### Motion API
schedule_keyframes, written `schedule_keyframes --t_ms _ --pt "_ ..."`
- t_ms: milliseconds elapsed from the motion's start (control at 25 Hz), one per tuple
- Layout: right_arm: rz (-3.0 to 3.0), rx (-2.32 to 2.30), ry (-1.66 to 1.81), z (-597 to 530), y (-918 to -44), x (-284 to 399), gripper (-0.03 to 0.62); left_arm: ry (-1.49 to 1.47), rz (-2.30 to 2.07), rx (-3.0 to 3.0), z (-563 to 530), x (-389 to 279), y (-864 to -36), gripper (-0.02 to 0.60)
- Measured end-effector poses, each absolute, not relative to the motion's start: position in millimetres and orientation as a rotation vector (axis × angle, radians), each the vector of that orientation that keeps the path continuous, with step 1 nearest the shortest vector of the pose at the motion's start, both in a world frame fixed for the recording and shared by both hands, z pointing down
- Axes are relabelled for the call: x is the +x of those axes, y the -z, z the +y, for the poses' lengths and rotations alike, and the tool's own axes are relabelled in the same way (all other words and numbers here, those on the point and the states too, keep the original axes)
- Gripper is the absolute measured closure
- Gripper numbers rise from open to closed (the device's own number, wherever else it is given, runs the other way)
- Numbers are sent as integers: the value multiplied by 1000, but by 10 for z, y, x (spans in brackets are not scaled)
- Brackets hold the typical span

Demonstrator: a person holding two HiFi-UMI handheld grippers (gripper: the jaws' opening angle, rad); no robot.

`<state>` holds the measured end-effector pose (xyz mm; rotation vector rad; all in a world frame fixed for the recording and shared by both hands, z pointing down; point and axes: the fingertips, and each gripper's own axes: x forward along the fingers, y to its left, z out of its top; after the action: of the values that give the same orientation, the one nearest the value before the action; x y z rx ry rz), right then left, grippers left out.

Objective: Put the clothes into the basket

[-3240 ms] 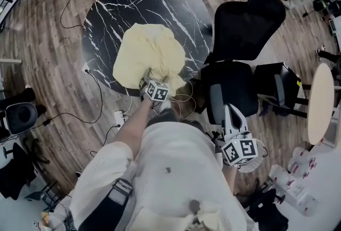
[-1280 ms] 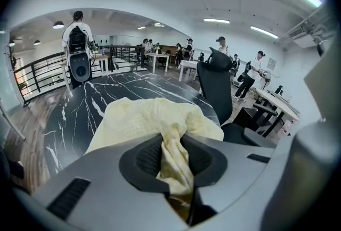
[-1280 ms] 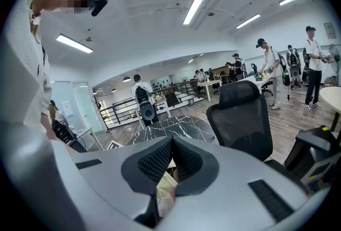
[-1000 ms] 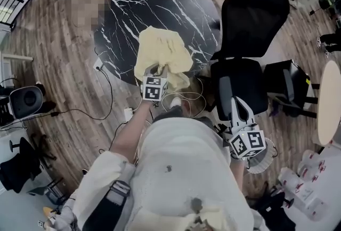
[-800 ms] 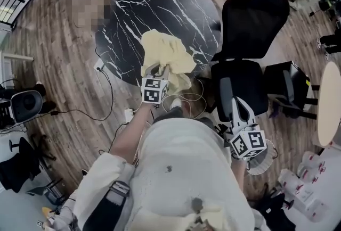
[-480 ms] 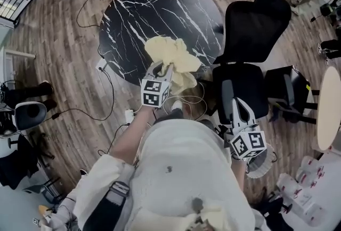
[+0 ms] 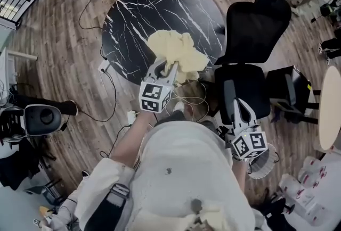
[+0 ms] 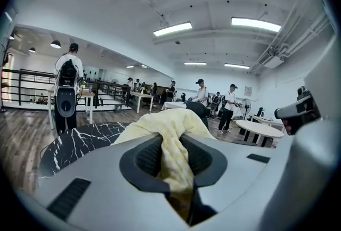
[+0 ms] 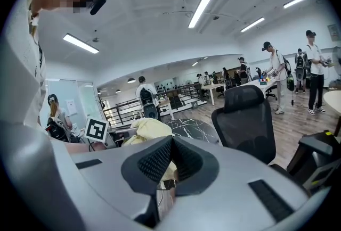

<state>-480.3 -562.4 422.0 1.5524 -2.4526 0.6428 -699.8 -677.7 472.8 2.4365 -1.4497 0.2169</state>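
The left gripper (image 7: pixel 166 66) is clamped on a pale yellow garment (image 7: pixel 178 51); in the left gripper view a fold of the cloth is pinched between the ribbed pads and the rest spills forward over them. Seen from the head view, the garment is bunched at 12 o'clock from that gripper, over the near edge of the round black marble table (image 7: pixel 154 11); whether it touches the tabletop I cannot tell. The right gripper (image 7: pixel 237 105) hangs at 4 o'clock from the left one, well apart, its jaws together at the tips with nothing between them. A black office chair (image 7: pixel 256 22) stands at 12 o'clock from it, just beside the table. What looks like a white basket (image 7: pixel 265 165) peeks out at 5 o'clock of the right gripper, partly hidden.
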Motion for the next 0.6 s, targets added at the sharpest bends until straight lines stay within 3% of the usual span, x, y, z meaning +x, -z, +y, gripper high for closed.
schedule_keyframes --t_ms 600 --pt "-2375 1770 -636 -5213 -4164 -4190 585 -164 -1310 2568 -6563 -6397 -4382 497"
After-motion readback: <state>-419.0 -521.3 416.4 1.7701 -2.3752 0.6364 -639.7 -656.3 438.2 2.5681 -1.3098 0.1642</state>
